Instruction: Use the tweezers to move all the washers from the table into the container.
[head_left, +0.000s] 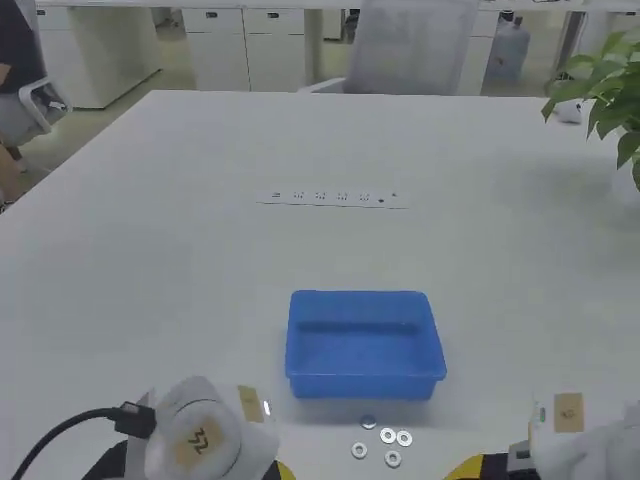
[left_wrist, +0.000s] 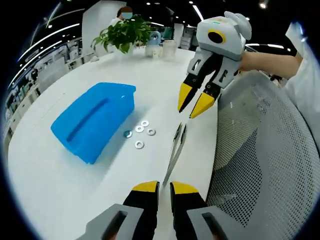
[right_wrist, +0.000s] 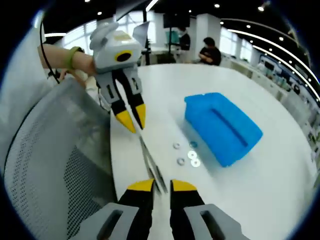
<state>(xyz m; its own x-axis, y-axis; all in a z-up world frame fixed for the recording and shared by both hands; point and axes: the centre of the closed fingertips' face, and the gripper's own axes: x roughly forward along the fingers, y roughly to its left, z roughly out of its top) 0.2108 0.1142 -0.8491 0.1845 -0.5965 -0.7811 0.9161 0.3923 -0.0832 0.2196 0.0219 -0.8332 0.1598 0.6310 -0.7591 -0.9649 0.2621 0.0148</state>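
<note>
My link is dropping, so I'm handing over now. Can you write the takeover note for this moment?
Left gripper and right gripper: jaws slightly apart, tips facing each other at the near table edge.
Tweezers lie on the table between them, apparently not gripped.
Five washers sit on the table beside the blue container, which looks empty.
Done: no washer in yet.
Left: pick up the tweezers, transfer all five washers.

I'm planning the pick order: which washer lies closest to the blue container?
The dark, bluish washer right beside the blue container; the other four washers are bright silver and lie farther toward the person.
</note>
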